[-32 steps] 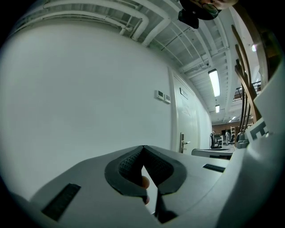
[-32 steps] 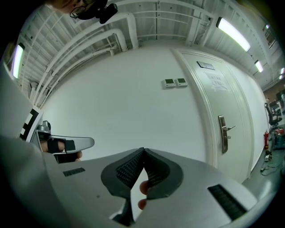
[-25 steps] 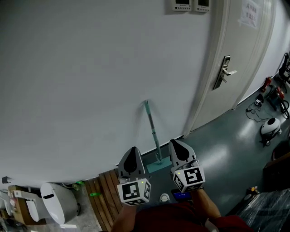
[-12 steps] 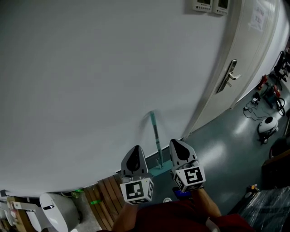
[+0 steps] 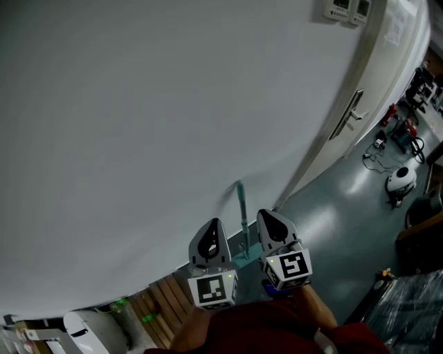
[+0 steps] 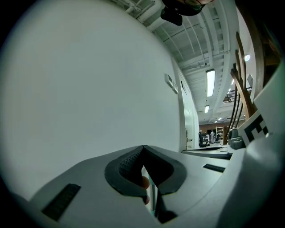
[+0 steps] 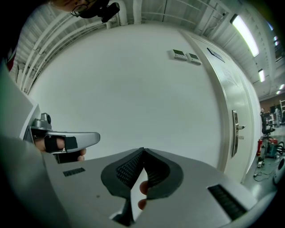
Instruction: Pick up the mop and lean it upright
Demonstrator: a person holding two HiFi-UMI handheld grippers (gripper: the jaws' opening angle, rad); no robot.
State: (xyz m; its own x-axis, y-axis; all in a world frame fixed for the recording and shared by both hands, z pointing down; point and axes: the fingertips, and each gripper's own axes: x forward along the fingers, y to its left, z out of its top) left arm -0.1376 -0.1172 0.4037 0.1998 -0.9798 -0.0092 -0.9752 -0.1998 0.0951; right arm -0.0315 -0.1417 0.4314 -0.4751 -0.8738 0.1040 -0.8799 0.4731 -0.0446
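The mop stands upright, its teal handle (image 5: pixel 241 206) leaning on the white wall (image 5: pixel 138 124). Its teal head (image 5: pixel 242 258) rests on the floor and shows only between the two grippers. My left gripper (image 5: pixel 215 222) is just left of the handle and my right gripper (image 5: pixel 266 213) just right of it, both held close in front of the person. Neither touches the mop. In the left gripper view the jaws (image 6: pixel 143 147) meet at the tip with nothing between them. The right gripper (image 7: pixel 143 150) is shut and empty too, pointing at the wall.
A white door (image 5: pixel 363 76) with a lever handle (image 5: pixel 351 115) stands to the right, with two wall panels (image 5: pixel 346 8) beside it. A wooden slatted platform (image 5: pixel 156 310) lies at lower left. A white device (image 5: pixel 399 181), cables and tools sit on the grey floor at far right.
The head view has swung up and left, so the door and mop sit further right and higher. Both grippers stay shut and side by side. The mop still leans on the wall.
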